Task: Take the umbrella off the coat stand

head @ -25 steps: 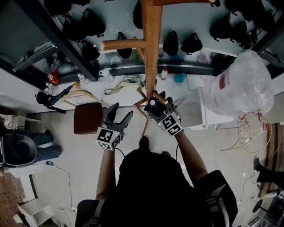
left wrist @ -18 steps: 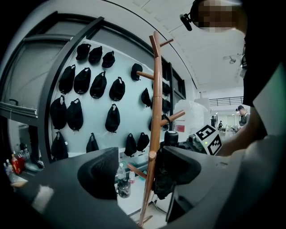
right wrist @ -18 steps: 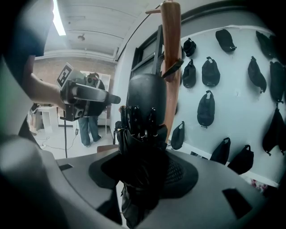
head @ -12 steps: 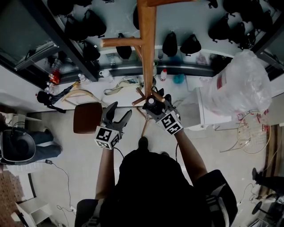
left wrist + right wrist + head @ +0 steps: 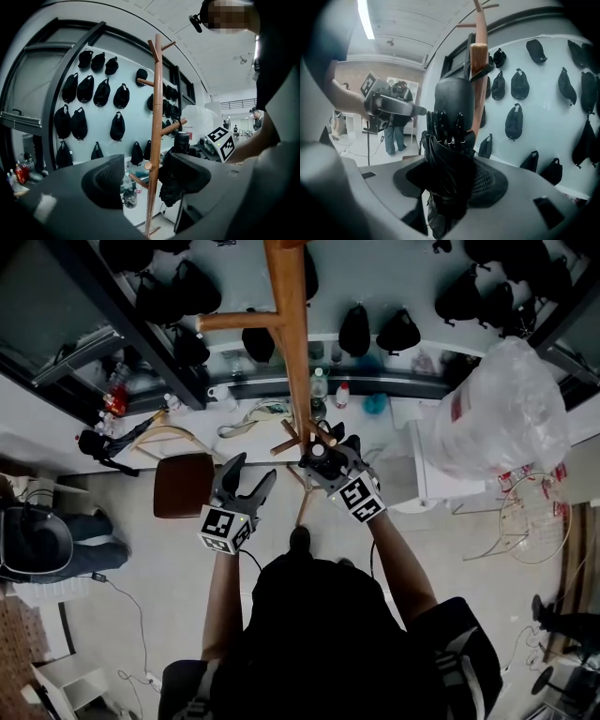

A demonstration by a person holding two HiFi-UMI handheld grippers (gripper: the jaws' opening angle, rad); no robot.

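Note:
A folded black umbrella point(image 5: 449, 159) stands upright between the pads of my right gripper point(image 5: 450, 180), which is shut on it. Its handle end point(image 5: 453, 101) rises in front of a peg point(image 5: 478, 49) of the wooden coat stand point(image 5: 292, 343). In the head view my right gripper point(image 5: 330, 462) holds the umbrella point(image 5: 319, 452) right beside the stand's pole. My left gripper point(image 5: 244, 482) hangs open to the left of the pole with nothing between its jaws. The left gripper view shows the stand point(image 5: 154, 136) and the umbrella point(image 5: 176, 185) past the open left gripper point(image 5: 146, 180).
Black caps point(image 5: 101, 91) hang in rows on the wall behind the stand. A brown stool point(image 5: 184, 486) stands at the left on the floor. A large clear plastic bag point(image 5: 506, 413) lies at the right. A person point(image 5: 396, 119) stands far off in the room.
Both grippers have drifted slightly up the picture; the right one has lifted the umbrella a little along the stand's pole. The left gripper stays open.

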